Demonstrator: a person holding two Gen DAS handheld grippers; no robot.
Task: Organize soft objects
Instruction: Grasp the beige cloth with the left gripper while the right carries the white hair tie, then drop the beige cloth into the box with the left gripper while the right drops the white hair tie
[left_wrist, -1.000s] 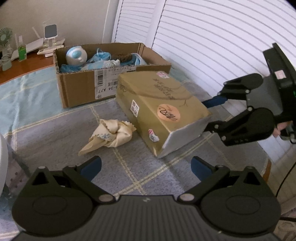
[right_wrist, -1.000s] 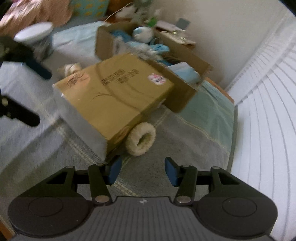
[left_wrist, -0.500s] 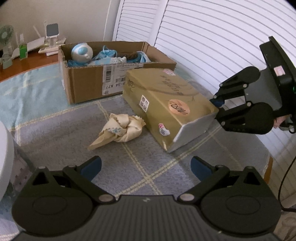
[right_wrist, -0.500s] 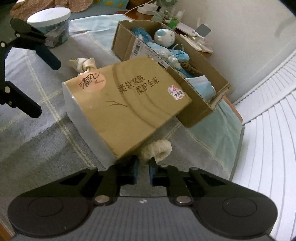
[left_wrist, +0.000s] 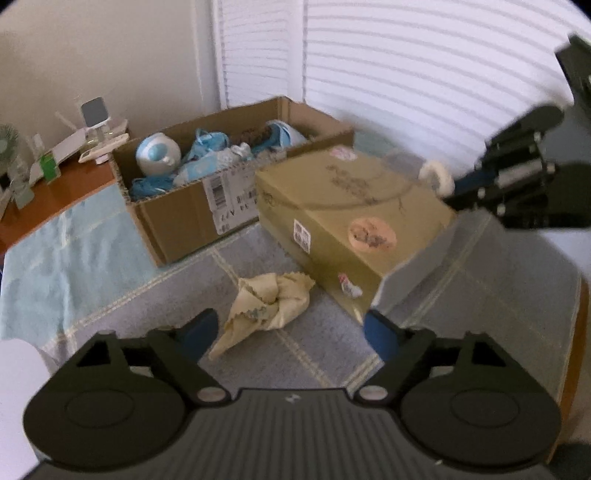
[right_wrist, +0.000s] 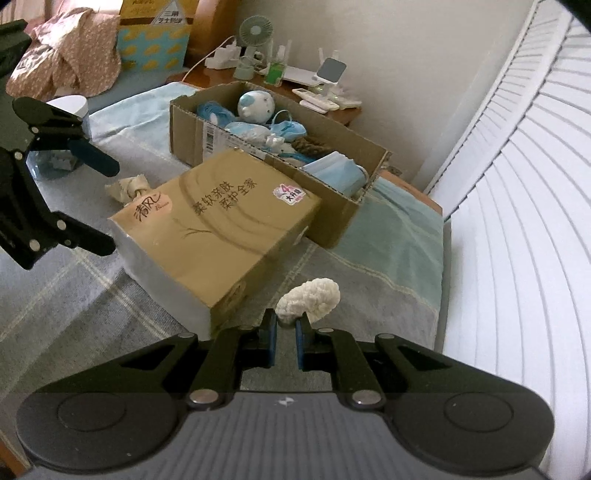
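My right gripper (right_wrist: 286, 325) is shut on a white fluffy ring (right_wrist: 310, 295), held just above the bed beside a gold tissue pack (right_wrist: 221, 229). The left wrist view shows that gripper (left_wrist: 454, 192) with the ring (left_wrist: 437, 177) past the tissue pack (left_wrist: 343, 214). My left gripper (left_wrist: 290, 328) hovers over a crumpled cream cloth (left_wrist: 266, 306); its jaws are closing, the cloth lies partly between the fingertips, and no pad touches it. Seen from the right, the left gripper (right_wrist: 105, 205) is near the cloth (right_wrist: 127, 186). An open cardboard box (left_wrist: 184, 210) holds blue and white soft things.
The box (right_wrist: 192, 129) stands behind the tissue pack on a grey checked bedspread (right_wrist: 92, 295). A white tub (right_wrist: 70, 107) sits at the far left. A wooden nightstand (right_wrist: 347, 118) with a fan and small devices lies beyond. White shutters (right_wrist: 517, 184) line the right side.
My right gripper shut on the white fluffy ring beside the tissue pack and lifted it. My left gripper's jaws narrowed, and the cream cloth now sits closer to its fingertips.
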